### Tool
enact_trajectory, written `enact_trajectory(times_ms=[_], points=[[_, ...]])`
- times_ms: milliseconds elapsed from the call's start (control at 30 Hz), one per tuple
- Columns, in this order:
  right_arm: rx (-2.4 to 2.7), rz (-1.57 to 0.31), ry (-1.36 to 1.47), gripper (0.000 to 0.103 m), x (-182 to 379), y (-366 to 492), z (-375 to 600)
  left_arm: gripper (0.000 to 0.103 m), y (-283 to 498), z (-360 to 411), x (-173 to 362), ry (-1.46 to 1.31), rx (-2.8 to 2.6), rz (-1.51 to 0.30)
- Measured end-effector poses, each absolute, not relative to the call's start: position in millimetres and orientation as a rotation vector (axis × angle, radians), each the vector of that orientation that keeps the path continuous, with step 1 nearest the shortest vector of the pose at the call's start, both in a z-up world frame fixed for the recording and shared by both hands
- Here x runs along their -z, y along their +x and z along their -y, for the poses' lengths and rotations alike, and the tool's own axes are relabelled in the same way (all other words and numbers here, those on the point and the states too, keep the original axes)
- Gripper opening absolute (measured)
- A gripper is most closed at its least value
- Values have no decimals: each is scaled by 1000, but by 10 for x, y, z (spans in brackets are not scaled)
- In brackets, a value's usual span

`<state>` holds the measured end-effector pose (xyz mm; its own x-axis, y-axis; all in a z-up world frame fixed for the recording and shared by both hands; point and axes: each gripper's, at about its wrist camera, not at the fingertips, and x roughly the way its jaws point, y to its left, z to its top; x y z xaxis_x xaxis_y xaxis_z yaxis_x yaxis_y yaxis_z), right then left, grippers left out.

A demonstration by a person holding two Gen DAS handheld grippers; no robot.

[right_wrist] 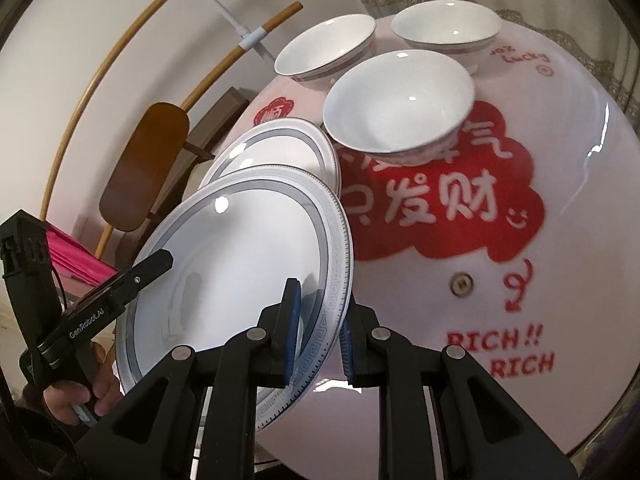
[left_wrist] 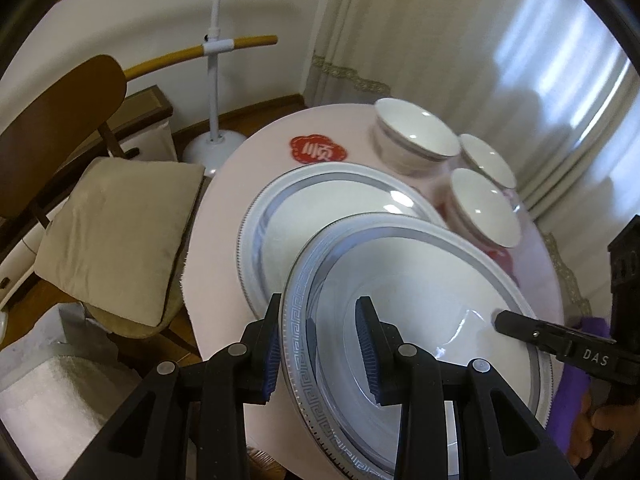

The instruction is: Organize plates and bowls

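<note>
Currently | upper plate (left_wrist: 420,300): rim clamped between jaws of left gripper (left_wrist: 320,344) and right gripper (right_wrist: 318,330), opposite edges, tilted, raised | lower plate (left_wrist: 320,208): on desk (right_wrist: 560,240), just ahead, partly underneath | bowls (right_wrist: 400,100): beyond jaws.

I see a round counter (right_wrist: 560,184) under a glossy pale pink cover printed with red cloud shapes, Chinese characters and "RICH!!". Resting on it are three white bowls: one nearest me (right_wrist: 400,108), one at the far left (right_wrist: 324,46), one at the far right (right_wrist: 446,24), close together. A silver-rimmed plate (right_wrist: 276,152) lies flat just left of the near bowl.
</note>
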<state>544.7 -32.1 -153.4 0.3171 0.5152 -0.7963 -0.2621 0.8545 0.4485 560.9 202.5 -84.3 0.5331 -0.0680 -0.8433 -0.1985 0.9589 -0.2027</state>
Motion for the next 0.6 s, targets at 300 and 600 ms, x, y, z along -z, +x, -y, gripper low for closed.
enact_trajectory(times_ms=[300, 600], points=[[-464, -1157, 220, 20, 1604, 5632, 133, 30, 6023, -2142, 1003, -324, -110, -1027], [-416, -1177, 205, 21, 1652, 5749, 62, 30, 6356, -2188, 1233, -330, -120, -1046]])
